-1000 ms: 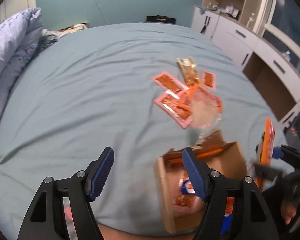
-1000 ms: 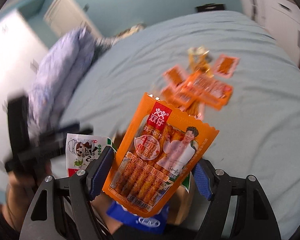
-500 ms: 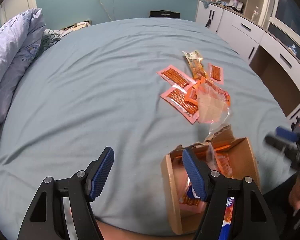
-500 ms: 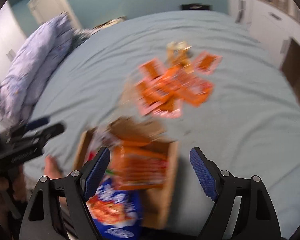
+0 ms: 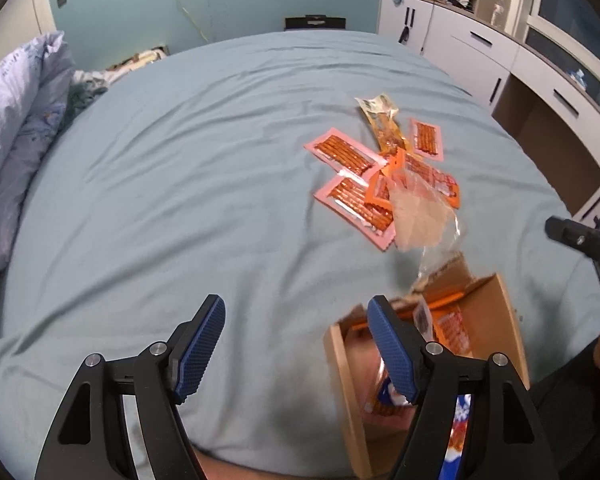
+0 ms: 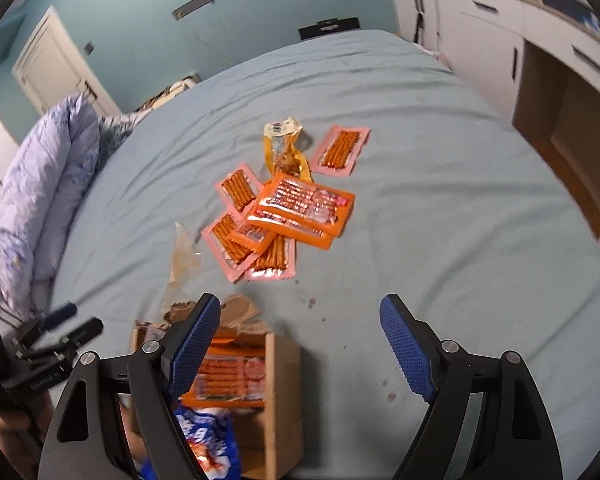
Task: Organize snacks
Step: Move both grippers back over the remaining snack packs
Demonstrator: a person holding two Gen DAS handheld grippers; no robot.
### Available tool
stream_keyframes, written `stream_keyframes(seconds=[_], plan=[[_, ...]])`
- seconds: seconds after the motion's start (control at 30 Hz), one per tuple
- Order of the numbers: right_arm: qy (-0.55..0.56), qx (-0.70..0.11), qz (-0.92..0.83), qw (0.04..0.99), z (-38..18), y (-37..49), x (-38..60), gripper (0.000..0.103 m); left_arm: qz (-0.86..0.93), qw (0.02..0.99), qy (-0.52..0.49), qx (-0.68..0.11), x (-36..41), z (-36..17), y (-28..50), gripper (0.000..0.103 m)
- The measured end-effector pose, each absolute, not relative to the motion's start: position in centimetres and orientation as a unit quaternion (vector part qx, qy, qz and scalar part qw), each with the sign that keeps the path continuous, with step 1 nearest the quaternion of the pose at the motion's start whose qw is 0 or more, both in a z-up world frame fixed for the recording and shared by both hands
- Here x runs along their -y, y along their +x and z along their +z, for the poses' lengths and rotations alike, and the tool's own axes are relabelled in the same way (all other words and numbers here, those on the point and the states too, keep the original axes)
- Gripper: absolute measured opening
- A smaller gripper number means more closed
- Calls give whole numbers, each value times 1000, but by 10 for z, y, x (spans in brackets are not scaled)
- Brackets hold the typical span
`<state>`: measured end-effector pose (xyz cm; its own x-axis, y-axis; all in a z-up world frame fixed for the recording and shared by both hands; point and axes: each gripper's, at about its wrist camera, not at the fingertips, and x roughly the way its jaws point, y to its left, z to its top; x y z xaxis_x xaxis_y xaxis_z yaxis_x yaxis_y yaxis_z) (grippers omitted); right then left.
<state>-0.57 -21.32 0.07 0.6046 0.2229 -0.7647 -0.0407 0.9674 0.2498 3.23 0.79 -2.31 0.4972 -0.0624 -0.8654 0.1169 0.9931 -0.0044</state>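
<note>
A brown cardboard box (image 6: 285, 396) stands on the bed's near edge. In it lie an orange snack packet (image 6: 230, 376) and a blue bag (image 6: 210, 440). My right gripper (image 6: 300, 310) is open and holds nothing; its left finger hangs over the box. The left gripper (image 5: 295, 316) is also open and holds nothing, its right finger over the box (image 5: 342, 380). Farther out on the sheet is a pile of snacks: a big orange packet (image 6: 304, 204), pink packs of sticks (image 6: 340, 150), and a yellow packet (image 6: 286, 148).
A clear plastic wrapper (image 5: 418, 218) lies between the pile and the box's torn flap (image 6: 236, 314). A rolled quilt (image 5: 16, 140) lines the left side of the blue bed (image 5: 180, 184). White cabinets (image 5: 540, 80) run along the right.
One second ago my right gripper held the orange packet above the box. That packet now lies in the box, and the right gripper has let go, opened and drawn away. The left gripper barely moved.
</note>
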Motion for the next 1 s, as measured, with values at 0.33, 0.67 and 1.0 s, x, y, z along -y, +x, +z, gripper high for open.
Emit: stream_keyframes(seconds=[0.33,0.67,1.0], plan=[[28,-448,34,893,-16,53,206,82,-27,854,-27,-519,-44,-39,117,74],[-42,-473,18,880,-57,109,175,82,-10,827,-42,-561,-50,-88,173,74],[-81,-482,47,871,-86,158,149,82,-55,827,-16,-560,-22,-90,182,74]])
